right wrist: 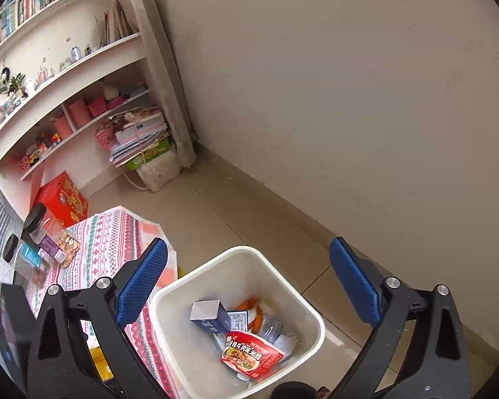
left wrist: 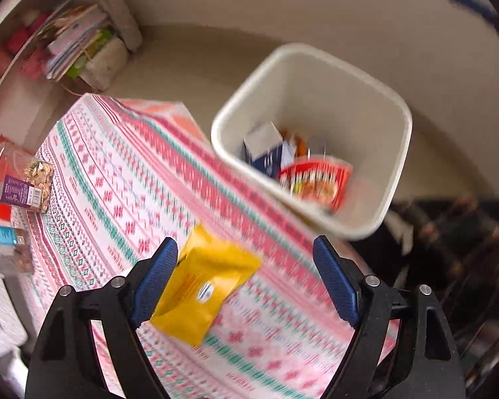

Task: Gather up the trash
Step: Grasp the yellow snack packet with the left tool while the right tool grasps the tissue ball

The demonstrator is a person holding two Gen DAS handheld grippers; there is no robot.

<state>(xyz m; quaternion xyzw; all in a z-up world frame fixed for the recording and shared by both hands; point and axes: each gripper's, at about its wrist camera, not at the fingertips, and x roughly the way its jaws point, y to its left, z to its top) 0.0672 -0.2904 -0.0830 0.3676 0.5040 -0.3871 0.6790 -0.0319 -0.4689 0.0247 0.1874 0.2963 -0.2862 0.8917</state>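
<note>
Both pairs of jaws stand wide apart with nothing pressed between their blue pads. Between those of the left gripper (left wrist: 246, 279) a yellow packet (left wrist: 204, 286) shows, its left edge against or just beside the left pad (left wrist: 156, 279) and well clear of the right one; motion blur makes it hard to tell whether it touches that pad or lies loose on the patterned cloth (left wrist: 116, 173) of the bench below. Its long axis runs on a slant from lower left to upper right, the upper end towards the white bin (left wrist: 396, 123). The bench's corner ends just short of the bin's near wall. The right gripper (right wrist: 249, 279) hangs over the bin (right wrist: 316, 329), its jaws empty. Inside the bin lie a red noodle packet (right wrist: 252, 354) face up, a blue and grey carton (right wrist: 211, 316) tipped on its side, something orange (right wrist: 249, 309) and pale wrappers, partly buried under one another. At the left edge of the left wrist view, two clear jars with black lids, one holding nuts (left wrist: 20, 176), are cut off by the frame. Bare tiled floor (right wrist: 236, 206) opens out beyond the bin up to the plain wall (right wrist: 349, 99), while white shelves (right wrist: 83, 63) and a stack of books (right wrist: 139, 136) close off the far left corner.
</note>
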